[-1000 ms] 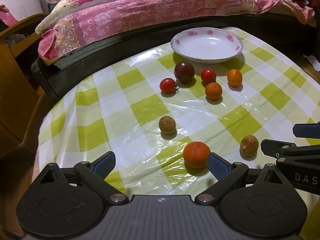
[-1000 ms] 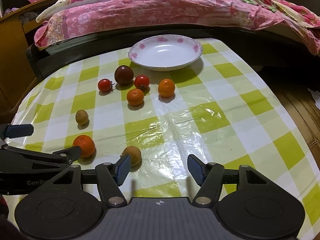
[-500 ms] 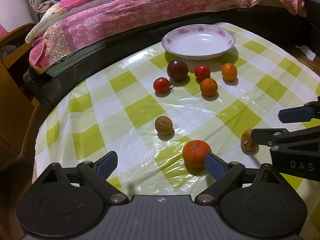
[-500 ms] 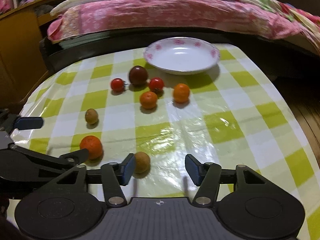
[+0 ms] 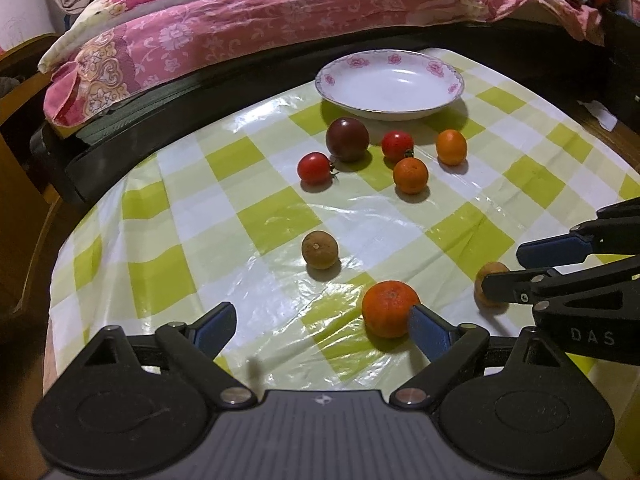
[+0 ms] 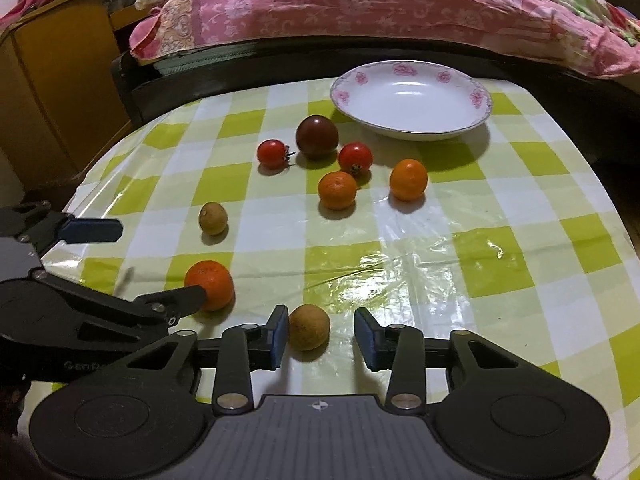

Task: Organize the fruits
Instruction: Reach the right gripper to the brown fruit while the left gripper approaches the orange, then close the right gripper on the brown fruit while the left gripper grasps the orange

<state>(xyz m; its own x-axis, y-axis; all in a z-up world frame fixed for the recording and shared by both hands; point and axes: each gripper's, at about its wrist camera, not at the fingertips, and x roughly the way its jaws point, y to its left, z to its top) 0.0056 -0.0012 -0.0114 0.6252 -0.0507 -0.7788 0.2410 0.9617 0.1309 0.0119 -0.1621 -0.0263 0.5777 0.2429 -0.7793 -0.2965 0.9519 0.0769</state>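
Eight fruits are seen spread loose on a green-checked tablecloth point(image 6: 500, 248), and a flowered white plate point(image 6: 480, 98) stands bare at the far edge beside a bed point(image 6: 360, 12), so no sorting can be judged done yet. The right gripper point(image 6: 320, 334) is held low over the cloth with its jaws open wide enough to take a brown longan point(image 6: 309, 327), which sits between the blue pads, close to the left pad and apart from the right one; nothing is gripped, and a closing of the jaws appears to be the step in hand. The left gripper point(image 5: 316, 326) is spread wide and empty, its right pad set just beside, perhaps touching, a tangerine point(image 5: 390, 308) that lies outside the gap, so a sideways shift would seem needed before any grasp. A second longan point(image 5: 319, 249) is left alone mid-cloth. Nearer the plate a dark plum point(image 5: 347, 138) is flanked by two cherry tomatoes point(image 5: 314, 167) point(image 5: 397, 145), the second tomato touching or nearly touching a small orange point(image 5: 410, 175), with another orange point(image 5: 451, 147) just to the right. The nearest pieces are being addressed first, presumably because they lie within easiest reach; round fruit on glossy plastic is likely to roll if nudged by a pad.
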